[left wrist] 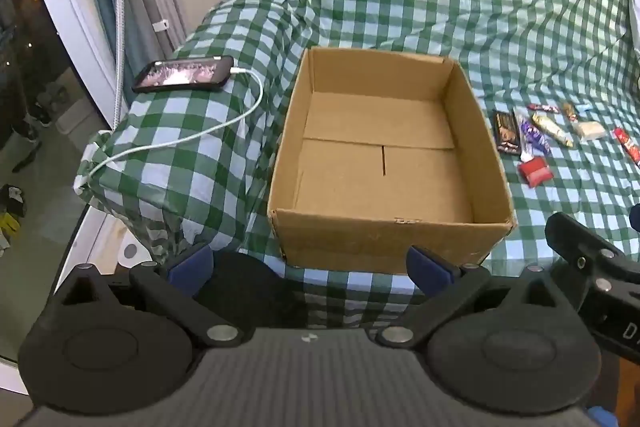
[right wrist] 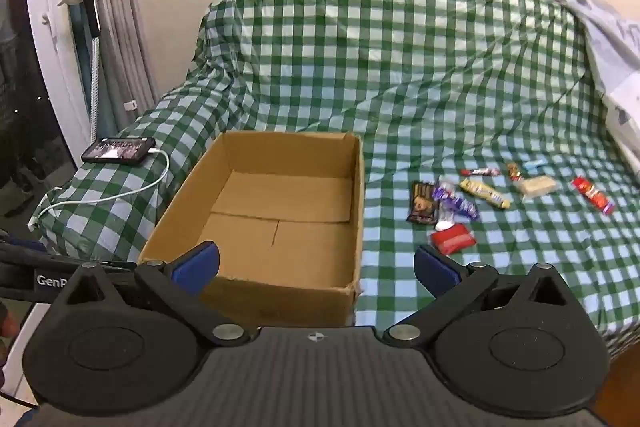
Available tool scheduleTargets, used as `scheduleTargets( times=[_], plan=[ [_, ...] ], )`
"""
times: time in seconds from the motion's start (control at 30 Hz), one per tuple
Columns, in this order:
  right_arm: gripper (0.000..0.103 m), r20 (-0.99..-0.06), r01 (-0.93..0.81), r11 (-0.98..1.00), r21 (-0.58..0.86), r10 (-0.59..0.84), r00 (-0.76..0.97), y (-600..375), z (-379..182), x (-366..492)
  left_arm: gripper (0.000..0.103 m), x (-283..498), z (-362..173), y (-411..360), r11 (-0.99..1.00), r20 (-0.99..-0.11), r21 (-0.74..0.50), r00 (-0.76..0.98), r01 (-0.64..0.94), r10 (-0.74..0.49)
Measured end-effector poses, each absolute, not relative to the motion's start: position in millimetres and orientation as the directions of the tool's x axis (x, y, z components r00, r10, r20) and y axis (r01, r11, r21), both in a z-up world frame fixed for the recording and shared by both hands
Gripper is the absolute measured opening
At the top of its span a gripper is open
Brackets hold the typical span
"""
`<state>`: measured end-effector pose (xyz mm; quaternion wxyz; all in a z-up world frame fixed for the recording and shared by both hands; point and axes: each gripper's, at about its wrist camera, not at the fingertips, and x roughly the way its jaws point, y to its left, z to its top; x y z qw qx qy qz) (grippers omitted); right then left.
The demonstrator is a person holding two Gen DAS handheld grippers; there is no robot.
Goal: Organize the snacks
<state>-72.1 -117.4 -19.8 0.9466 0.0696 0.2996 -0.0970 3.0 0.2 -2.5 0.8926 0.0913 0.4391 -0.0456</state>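
Cardboard box (right wrist: 264, 219): brown corrugated, open-topped, empty; stands on the green checked cloth (right wrist: 400, 67) that covers a sofa. Probably light and fairly stiff; walls may flex if squeezed.
Snacks: small wrapped items scattered on the cloth to the right of the box, near it but apart from it.
Red packet (right wrist: 454, 238): nearest the right gripper; looks soft and light. Pinch across its short width.
Dark brown bar (right wrist: 422, 203): flat, probably rigid and brittle. Grip by the long edges, with light pressure.
Purple wrapper (right wrist: 456, 203): lies against the brown bar; foil likely slippery.
Yellow bar (right wrist: 484, 193), pale block (right wrist: 536, 187), red stick (right wrist: 592, 195): farther right, lying separately.
Left gripper (left wrist: 310, 267): jaws spread wide, nothing between them; over the box's near wall.
Right gripper (right wrist: 316, 267): jaws spread wide, empty; short of the snacks.
Phone (right wrist: 119, 149): on the sofa arm, cable attached; not part of the task.
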Motion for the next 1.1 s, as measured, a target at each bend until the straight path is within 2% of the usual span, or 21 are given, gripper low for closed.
scheduleTargets(
  times=[0.6, 1.1],
  plan=[
    [0.103, -0.668, 0.203, 0.978, 0.051, -0.118, 0.734, -119, -44, -36, 0.103, 44, -32, -8, 0.971, -0.841, 0.132, 0.541, 0.198, 0.004],
    [0.103, -0.667, 0.214, 0.975, 0.059, -0.121, 0.735, -119, -43, -39, 0.103, 29, -24, -14, 0.968, -0.825, 0.132, 0.565, 0.214, -0.013]
  ],
)
